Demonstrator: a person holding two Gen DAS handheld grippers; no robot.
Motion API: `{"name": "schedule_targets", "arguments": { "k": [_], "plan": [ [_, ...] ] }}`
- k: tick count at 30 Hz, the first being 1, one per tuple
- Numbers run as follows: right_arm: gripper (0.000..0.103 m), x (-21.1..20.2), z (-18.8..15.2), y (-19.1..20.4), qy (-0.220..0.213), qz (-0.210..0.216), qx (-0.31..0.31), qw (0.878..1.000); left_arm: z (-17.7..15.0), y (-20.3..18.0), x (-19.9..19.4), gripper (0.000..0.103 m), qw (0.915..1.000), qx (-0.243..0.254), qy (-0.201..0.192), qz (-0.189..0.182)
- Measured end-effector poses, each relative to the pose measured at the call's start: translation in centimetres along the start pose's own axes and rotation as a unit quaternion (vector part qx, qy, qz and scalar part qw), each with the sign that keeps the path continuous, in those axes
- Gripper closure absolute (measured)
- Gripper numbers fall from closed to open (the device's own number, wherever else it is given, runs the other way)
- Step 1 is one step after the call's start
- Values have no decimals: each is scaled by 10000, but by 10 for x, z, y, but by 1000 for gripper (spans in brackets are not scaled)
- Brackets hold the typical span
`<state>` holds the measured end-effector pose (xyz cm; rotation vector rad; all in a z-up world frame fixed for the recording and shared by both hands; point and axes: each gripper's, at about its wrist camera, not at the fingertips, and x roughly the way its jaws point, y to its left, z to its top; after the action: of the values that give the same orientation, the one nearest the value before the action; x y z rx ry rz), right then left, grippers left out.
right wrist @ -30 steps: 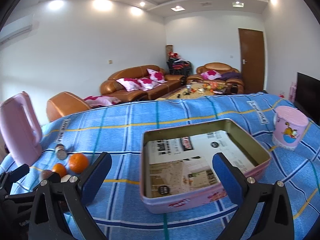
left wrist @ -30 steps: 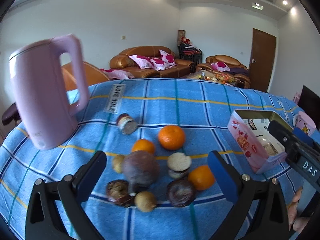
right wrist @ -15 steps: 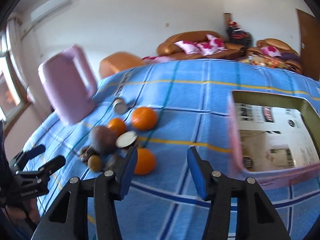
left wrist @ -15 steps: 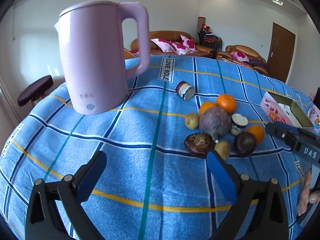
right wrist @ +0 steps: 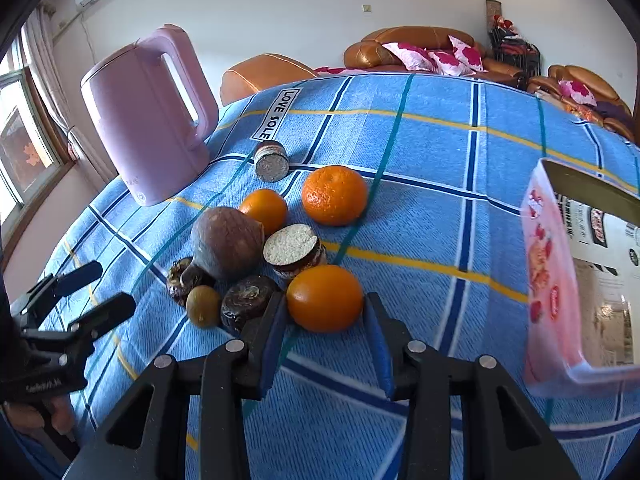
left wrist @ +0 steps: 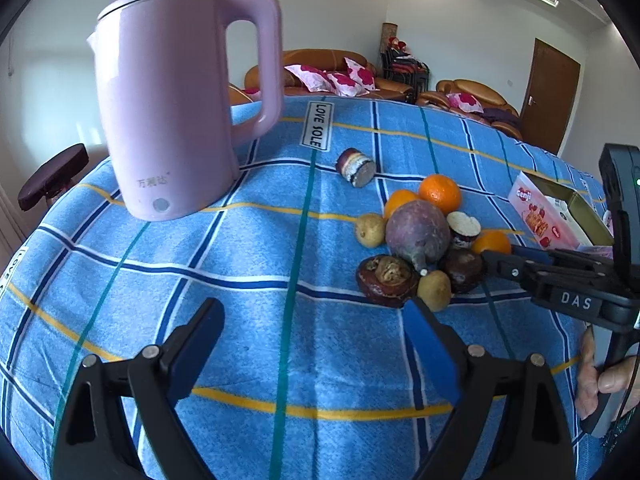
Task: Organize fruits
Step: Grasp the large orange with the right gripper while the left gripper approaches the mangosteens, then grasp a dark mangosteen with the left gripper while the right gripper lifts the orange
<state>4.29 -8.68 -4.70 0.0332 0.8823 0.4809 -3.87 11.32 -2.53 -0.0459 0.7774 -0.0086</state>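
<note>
A pile of fruit lies on the blue checked cloth (left wrist: pixel 240 280). In it are a big purple fruit (right wrist: pixel 228 240), two loose oranges (right wrist: pixel 334 196) (right wrist: pixel 264 210), dark wrinkled fruits and small yellow-brown ones. My right gripper (right wrist: pixel 326 312) is shut on a third orange (right wrist: pixel 325 298) at the pile's near edge; that orange (left wrist: pixel 490 242) also shows in the left wrist view beside the right gripper (left wrist: pixel 504 258). My left gripper (left wrist: pixel 312 312) hovers over bare cloth to the left of the pile. Its jaws are closing with nothing between them.
A tall pink kettle (left wrist: pixel 172 112) stands at the back left of the table. An open pink tin (right wrist: pixel 548 280) with printed paper inside sits to the right of the pile. A small cut piece (right wrist: pixel 272 160) lies behind the oranges. Sofas stand beyond the table.
My right gripper swung from over the pink tin to the fruit pile and closed on the nearest orange. My left gripper turned towards the kettle side, and its jaws narrowed a little.
</note>
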Motion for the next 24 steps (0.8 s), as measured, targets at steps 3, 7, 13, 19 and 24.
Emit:
{"name": "schedule_targets", "arguments": {
  "k": [3, 7, 13, 19, 24],
  "plan": [
    [61, 1, 0, -5, 54, 207, 138, 9997, 6, -9, 9, 10, 9998, 150, 98, -71],
    [62, -2, -3, -1, 48, 124, -2, 9999, 11, -18, 24, 16, 9990, 304, 293, -121],
    [62, -21, -3, -6, -375, -176, -16, 9991, 17, -21, 36, 21, 9982, 333, 435, -227],
    [62, -24, 0, -18, -473, -193, 205, 9985, 27, -24, 53, 39, 9969, 252, 601, -436],
    [62, -25, 0, -18, -511, -241, 193, 9982, 28, -22, 54, 58, 9970, 185, 577, -491]
  ]
}}
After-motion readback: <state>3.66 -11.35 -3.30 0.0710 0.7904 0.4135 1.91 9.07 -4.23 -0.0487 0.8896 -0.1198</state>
